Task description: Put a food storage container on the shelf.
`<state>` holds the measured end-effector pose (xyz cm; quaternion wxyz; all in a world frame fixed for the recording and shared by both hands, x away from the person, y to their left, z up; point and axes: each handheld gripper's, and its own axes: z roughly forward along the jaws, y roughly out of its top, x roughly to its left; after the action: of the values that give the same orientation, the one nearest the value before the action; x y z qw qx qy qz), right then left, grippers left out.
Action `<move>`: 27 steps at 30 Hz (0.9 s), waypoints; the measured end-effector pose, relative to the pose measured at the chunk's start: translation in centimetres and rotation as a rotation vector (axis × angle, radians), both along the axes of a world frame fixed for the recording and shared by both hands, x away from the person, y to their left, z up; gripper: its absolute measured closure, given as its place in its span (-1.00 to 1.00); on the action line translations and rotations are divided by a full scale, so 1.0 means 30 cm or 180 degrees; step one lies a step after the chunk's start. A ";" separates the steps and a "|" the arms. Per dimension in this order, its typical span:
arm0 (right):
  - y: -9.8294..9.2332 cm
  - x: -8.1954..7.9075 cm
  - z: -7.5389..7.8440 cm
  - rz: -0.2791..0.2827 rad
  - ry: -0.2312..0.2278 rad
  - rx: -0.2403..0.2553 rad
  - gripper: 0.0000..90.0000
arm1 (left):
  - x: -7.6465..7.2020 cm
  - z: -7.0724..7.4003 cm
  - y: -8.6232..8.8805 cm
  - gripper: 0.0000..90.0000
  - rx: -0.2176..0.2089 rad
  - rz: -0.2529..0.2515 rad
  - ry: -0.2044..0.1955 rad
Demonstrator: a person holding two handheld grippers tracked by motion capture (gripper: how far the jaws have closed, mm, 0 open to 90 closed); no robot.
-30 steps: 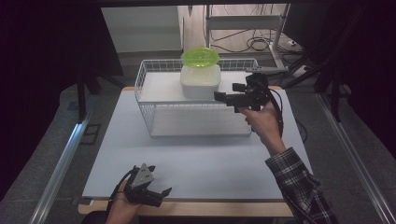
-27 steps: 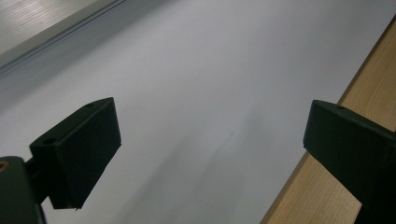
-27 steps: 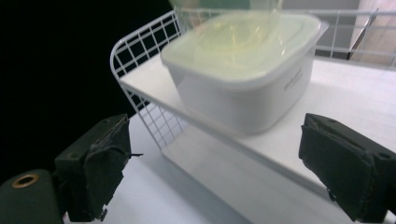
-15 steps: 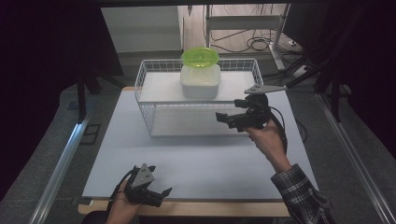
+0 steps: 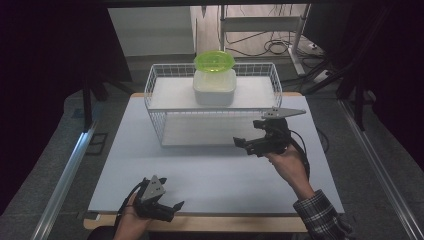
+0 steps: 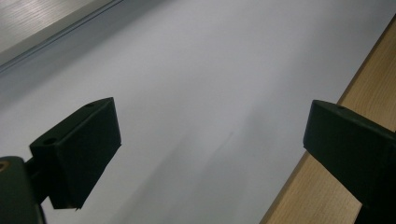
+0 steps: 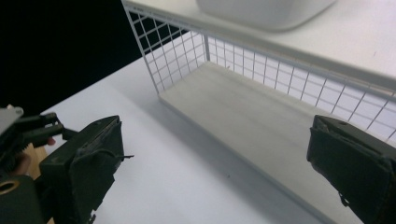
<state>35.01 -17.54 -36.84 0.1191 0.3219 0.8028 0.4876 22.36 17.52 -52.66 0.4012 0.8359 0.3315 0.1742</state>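
At the near edge of the pale surface (image 5: 210, 170), the left tool (image 5: 167, 210) rests low in a person's hand, its jaws spread wide with nothing between them; the left gripper view shows the same gap over bare white sheet, with the wooden border (image 6: 327, 186) of the surface running under the right-hand jaw, whose lower part is cut off by the frame. Farther in and to the right, the right tool (image 5: 245, 144) is held above the surface just in front of the wire basket (image 5: 155, 90), jaws likewise apart and empty; a checked sleeve (image 5: 320, 220) is cropped at the bottom corner. The right gripper view takes in the basket's mesh wall and the shelf board beneath it, with the left tool dim and partly out of frame at far left. On the basket's upper level sits a white container (image 5: 214, 87) topped by a green bowl (image 5: 214, 61); whether the bowl holds anything cannot be made out. Beyond, cables and a metal rack (image 5: 260, 30) fade into a dark background
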 end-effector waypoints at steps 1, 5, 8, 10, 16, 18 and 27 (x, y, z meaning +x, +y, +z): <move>-0.003 -0.005 -0.007 -0.0002 0.0015 -0.0011 -0.91 | 0.000 0.000 0.000 -0.92 0.0001 -0.0001 0.0000; -0.016 -0.024 -0.036 -0.0004 -0.0006 -0.0049 -0.91 | 0.000 0.000 0.000 -0.92 0.0002 -0.0005 0.0002; -0.028 -0.040 -0.057 -0.0020 0.0006 -0.0074 -0.91 | 0.000 0.000 0.000 -0.92 0.0020 -0.0013 0.0001; -0.037 -0.051 -0.073 -0.0029 -0.0002 -0.0085 -0.91 | 0.000 0.000 0.000 -0.92 0.0016 -0.0013 0.0000; -0.068 -0.077 -0.122 -0.0082 0.0003 -0.0108 -0.91 | 0.000 0.000 0.000 -0.92 -0.0002 -0.0003 0.0000; -0.077 -0.085 -0.140 -0.0101 0.0000 -0.0136 -0.91 | 0.001 0.000 0.001 -0.92 -0.0006 -0.0002 -0.0001; -0.122 -0.117 -0.229 -0.0209 -0.0012 -0.0250 -0.91 | 0.001 0.001 0.004 -0.92 -0.0053 0.0012 0.0010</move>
<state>31.51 -21.18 -43.70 0.1491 0.3422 0.8101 0.4521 22.40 17.63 -52.64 0.4073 0.8322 0.3352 0.1708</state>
